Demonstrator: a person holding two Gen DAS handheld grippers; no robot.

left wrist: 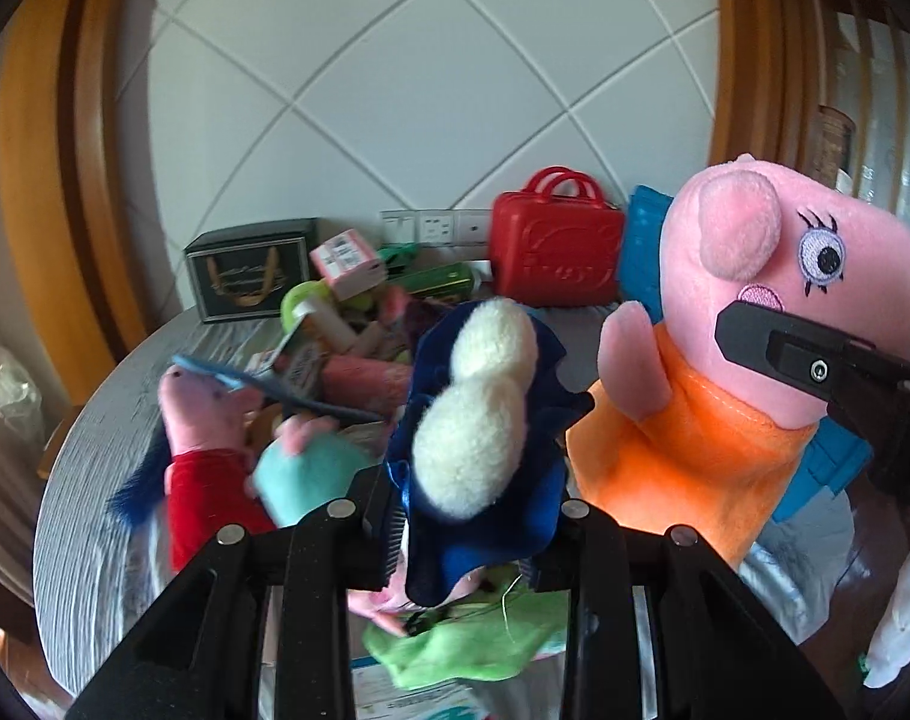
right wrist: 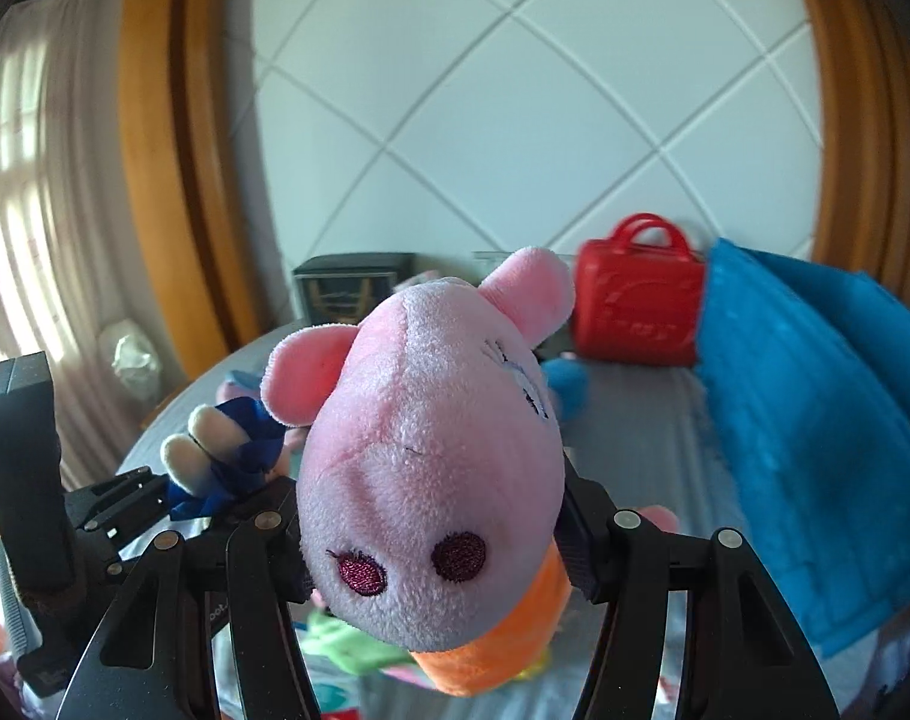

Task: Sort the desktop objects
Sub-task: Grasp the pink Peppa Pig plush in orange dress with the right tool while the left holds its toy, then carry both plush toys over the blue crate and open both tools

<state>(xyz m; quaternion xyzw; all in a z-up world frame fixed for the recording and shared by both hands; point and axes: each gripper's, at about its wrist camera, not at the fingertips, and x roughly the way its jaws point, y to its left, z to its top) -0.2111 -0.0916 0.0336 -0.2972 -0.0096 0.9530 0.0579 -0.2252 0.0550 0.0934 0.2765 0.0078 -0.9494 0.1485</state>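
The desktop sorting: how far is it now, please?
Nothing looks sorted for certain yet. In hand: the right gripper holds the pink pig plush in orange by its head, and the left gripper holds a blue plush with white feet, both lifted. Left: a mixed pile of boxes, tubes and toys on the grey table, including a pig in red.

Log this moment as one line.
left gripper: shut on blue plush | right gripper: shut on pig plush | both lifted
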